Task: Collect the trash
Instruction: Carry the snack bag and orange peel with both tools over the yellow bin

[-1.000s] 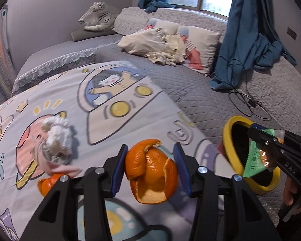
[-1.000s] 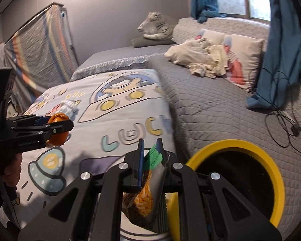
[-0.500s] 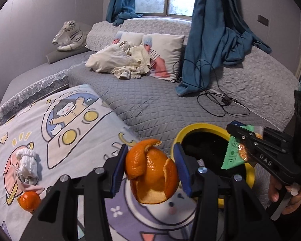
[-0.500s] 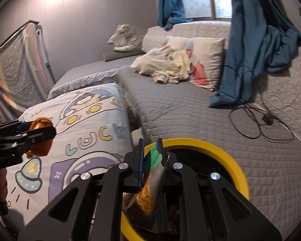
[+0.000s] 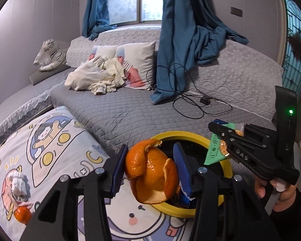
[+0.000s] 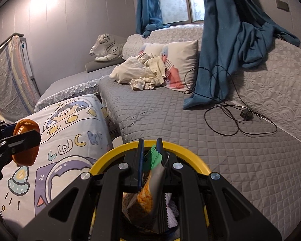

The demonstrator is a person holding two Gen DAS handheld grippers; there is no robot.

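The left gripper [image 5: 150, 170] squeezes an orange peel [image 5: 151, 174], just at the 9 o'clock edge of the yellow bin [image 5: 190, 135]. The right gripper [image 6: 150, 160] pinches a snack wrapper [image 6: 148, 192] right over the bin. Let go only when each bit hangs inside the rim. A tissue ball [image 5: 19, 184] and small orange scrap [image 5: 22, 214] wait on the cartoon blanket [image 5: 56, 140] at 9 o'clock; nothing blocks the bin

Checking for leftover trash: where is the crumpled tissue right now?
Left wrist view, far left: the crumpled tissue lies on the cartoon blanket, just above a small orange piece.

Cartoon blanket [image 5: 56, 154] under crumpled tissue [image 5: 19, 186]
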